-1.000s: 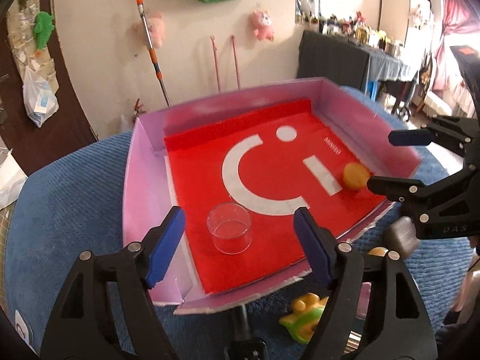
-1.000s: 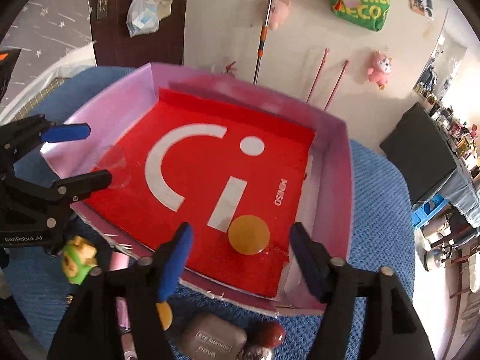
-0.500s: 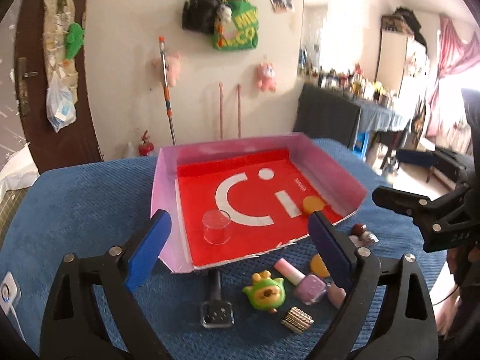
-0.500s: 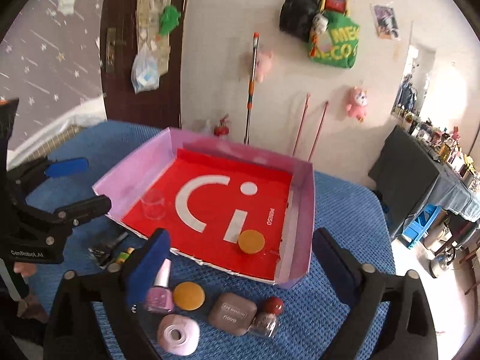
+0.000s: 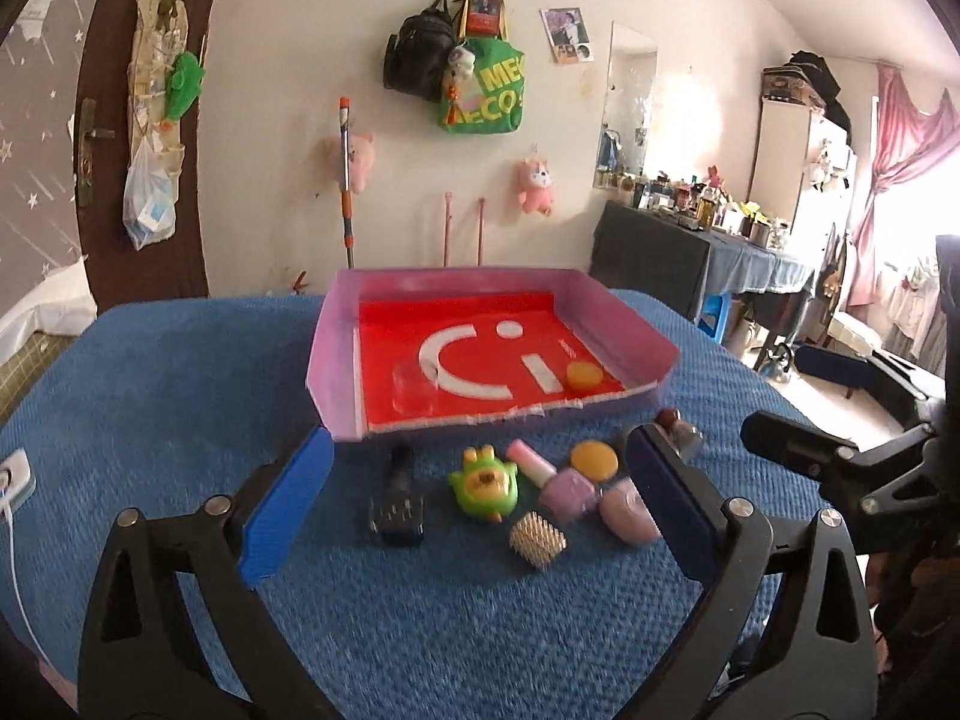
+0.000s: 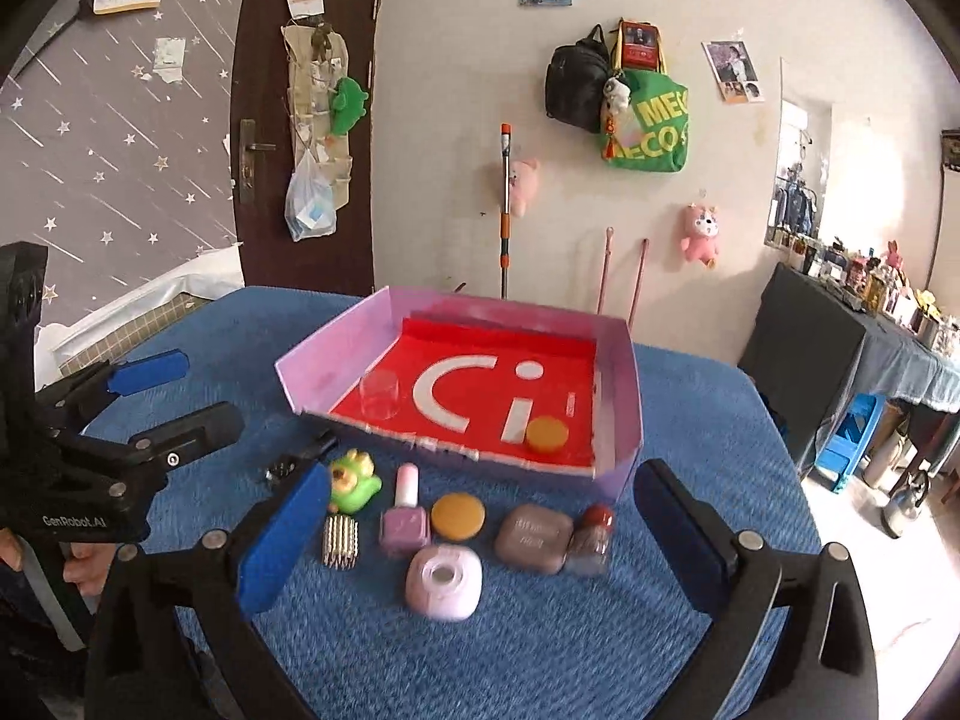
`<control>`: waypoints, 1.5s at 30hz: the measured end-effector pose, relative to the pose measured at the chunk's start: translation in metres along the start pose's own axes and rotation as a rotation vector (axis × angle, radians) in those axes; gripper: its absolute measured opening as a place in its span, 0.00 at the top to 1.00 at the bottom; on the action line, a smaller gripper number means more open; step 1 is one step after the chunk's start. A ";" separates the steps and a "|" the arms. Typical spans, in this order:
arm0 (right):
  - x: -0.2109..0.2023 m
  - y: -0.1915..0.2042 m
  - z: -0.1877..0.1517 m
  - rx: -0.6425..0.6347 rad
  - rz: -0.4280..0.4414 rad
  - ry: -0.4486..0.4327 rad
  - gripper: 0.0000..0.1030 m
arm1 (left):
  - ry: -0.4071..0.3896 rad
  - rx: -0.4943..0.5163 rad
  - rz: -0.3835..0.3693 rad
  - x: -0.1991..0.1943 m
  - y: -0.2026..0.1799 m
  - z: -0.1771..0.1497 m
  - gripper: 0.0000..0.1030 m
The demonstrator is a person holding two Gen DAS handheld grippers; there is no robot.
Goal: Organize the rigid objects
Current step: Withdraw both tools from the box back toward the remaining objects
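Note:
A pink-walled tray (image 5: pixel 336 354) with a red floor holds a clear cup (image 5: pixel 412 387) and an orange disc (image 5: pixel 584 375). In front of it on the blue cloth lie a green toy (image 5: pixel 485 483), a nail polish bottle (image 6: pixel 405 519), a second orange disc (image 6: pixel 458 516), a pale pink round case (image 6: pixel 444 582), a brown case (image 6: pixel 534 537), a red-capped bottle (image 6: pixel 591 540), a studded block (image 5: pixel 537 540) and a black tool (image 5: pixel 397 510). My left gripper (image 5: pixel 480 441) and right gripper (image 6: pixel 481 473) hover back from these, jaws opening, nothing held.
The blue-covered table (image 5: pixel 180 372) extends left of the tray, with a white plug (image 5: pixel 12 474) at its left edge. A dark side table (image 6: pixel 840 360) with bottles stands at the right. A mop (image 6: pixel 506 210) leans on the back wall.
Both grippers have pulled back from the tray and spread their jaws wider. The cup and orange disc stay in the tray, and the row of loose items has come into view.

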State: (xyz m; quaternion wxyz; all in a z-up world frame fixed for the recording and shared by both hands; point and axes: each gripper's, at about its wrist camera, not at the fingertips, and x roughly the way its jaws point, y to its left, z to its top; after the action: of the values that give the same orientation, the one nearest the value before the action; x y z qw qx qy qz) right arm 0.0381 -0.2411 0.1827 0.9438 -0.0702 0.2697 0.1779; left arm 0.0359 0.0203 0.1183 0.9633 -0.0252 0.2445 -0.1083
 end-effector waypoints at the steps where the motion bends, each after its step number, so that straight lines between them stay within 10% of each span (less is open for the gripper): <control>1: 0.000 0.001 -0.006 0.005 -0.006 0.003 0.00 | 0.005 0.000 0.004 -0.002 -0.001 -0.006 0.03; 18: 0.033 0.009 -0.082 0.084 0.001 0.105 0.00 | 0.173 -0.048 0.013 0.024 0.001 -0.062 0.03; 45: 0.065 -0.004 -0.084 0.122 0.016 0.175 0.00 | 0.256 -0.045 0.099 0.062 0.028 -0.048 0.03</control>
State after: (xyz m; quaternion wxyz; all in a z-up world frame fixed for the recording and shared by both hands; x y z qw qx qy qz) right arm 0.0499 -0.2445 0.0771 0.9177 -0.0259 0.3618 0.1619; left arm 0.0720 0.0343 0.0446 0.9275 -0.0205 0.3688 -0.0577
